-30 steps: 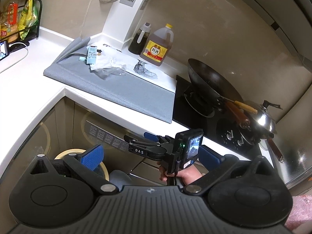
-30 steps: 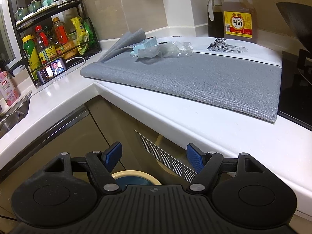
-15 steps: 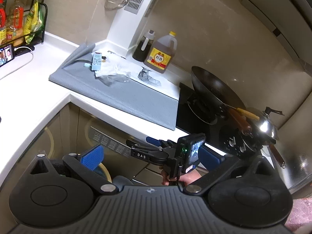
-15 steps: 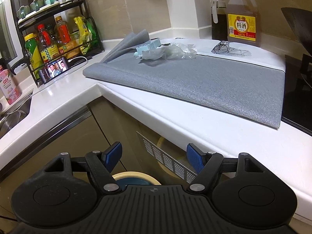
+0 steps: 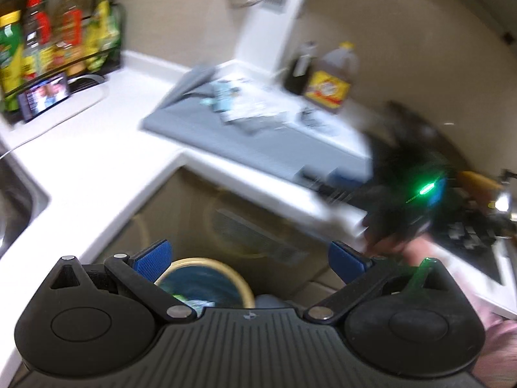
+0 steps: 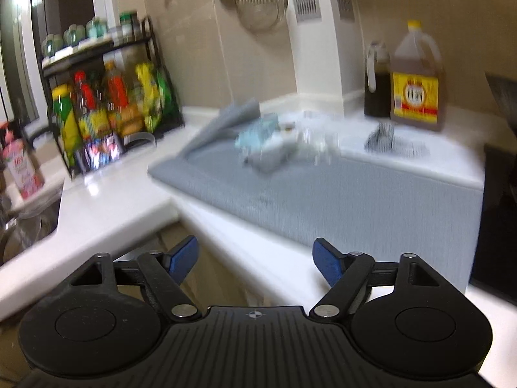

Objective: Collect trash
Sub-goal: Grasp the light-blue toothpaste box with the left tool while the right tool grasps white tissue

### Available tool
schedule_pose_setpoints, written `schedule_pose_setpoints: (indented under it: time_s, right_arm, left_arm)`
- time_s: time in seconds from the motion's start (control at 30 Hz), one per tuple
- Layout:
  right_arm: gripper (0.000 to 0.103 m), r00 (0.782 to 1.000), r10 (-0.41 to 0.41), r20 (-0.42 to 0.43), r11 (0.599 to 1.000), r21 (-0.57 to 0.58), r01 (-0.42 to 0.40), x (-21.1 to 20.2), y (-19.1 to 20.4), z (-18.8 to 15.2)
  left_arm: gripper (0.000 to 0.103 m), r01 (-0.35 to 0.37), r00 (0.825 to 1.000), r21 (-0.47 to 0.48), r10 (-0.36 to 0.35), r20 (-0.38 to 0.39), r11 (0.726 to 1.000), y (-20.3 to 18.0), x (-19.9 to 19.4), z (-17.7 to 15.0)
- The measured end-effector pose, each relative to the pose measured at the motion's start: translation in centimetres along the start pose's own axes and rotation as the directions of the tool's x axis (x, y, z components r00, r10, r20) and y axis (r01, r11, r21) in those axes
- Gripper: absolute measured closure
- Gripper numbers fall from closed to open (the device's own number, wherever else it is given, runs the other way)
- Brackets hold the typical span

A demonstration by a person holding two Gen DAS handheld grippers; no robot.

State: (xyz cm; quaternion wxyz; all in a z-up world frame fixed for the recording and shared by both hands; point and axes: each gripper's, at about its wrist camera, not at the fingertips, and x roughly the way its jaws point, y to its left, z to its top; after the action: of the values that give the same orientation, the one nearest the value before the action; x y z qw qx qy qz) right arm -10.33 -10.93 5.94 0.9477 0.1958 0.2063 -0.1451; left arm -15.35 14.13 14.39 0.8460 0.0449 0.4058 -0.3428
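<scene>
Both views are smeared with motion blur, so fine detail is lost. The left hand-held gripper (image 5: 248, 260) has its blue-padded fingers spread wide with nothing between them, and it hangs over a round bin (image 5: 206, 286) with a cream rim and dark blue liner that stands on the floor in front of the cabinet below the white counter (image 5: 97, 174). The right hand-held gripper (image 6: 255, 260) is likewise spread apart and empty, positioned at the counter's front edge; in the left view it shows as a dark blur (image 5: 404, 190) with a green light, over the counter edge near the stove. The trash lies on a grey mat (image 6: 339, 200) spread over the counter: a pale blue and clear heap of crumpled wrappers (image 6: 274, 142) at the mat's far side, and a darker grey scrap (image 6: 387, 139) lying apart from it on the white strip past the mat, just in front of a large yellow-labelled jug (image 6: 416, 80) and a dark bottle (image 6: 376, 80) standing against the wall. A black rack of bottles and packets (image 6: 113, 106) stands on the counter's other arm, with a phone (image 5: 43, 97) propped in front of it.
</scene>
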Motion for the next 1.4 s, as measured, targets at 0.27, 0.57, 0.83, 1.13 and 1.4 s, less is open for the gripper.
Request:
schedule_pose_setpoints:
  time_s: [0.27, 0.57, 0.83, 1.13, 1.4]
  right_arm:
    - [0.02, 0.993, -0.049, 0.105, 0.998, 0.043, 0.044, 8.0, -3.6, 6.3]
    - [0.019, 0.999, -0.032, 0.008, 0.998, -0.044, 0.032, 20.0, -3.4, 8.7]
    - [0.086, 0.996, 0.003, -0.092, 0.999, 0.047, 0.001, 25.3, -4.8, 8.2]
    - [0.102, 0.98, 0.024, 0.198, 0.999, 0.031, -0.031, 19.0, -5.8, 8.2]
    - [0.102, 0.955, -0.125, 0.269, 0.981, 0.176, 0.079, 14.7, -12.6, 6.3]
  left_arm:
    - [0.0, -0.166, 0.984, -0.048, 0.162, -0.068, 0.985, 4.1, 4.0, 0.2]
    - [0.0, -0.227, 0.961, -0.077, 0.211, -0.177, 0.971, 5.8, 8.3, 1.7]
    - [0.0, -0.269, 0.947, -0.064, 0.252, -0.202, 0.961, 5.8, 11.7, 4.1]
    - [0.0, -0.236, 0.971, 0.05, 0.238, -0.03, 0.97, 3.0, 16.7, 10.6]
    - [0.0, -0.254, 0.962, -0.031, 0.255, 0.097, 0.967, 2.2, 26.8, 20.4]
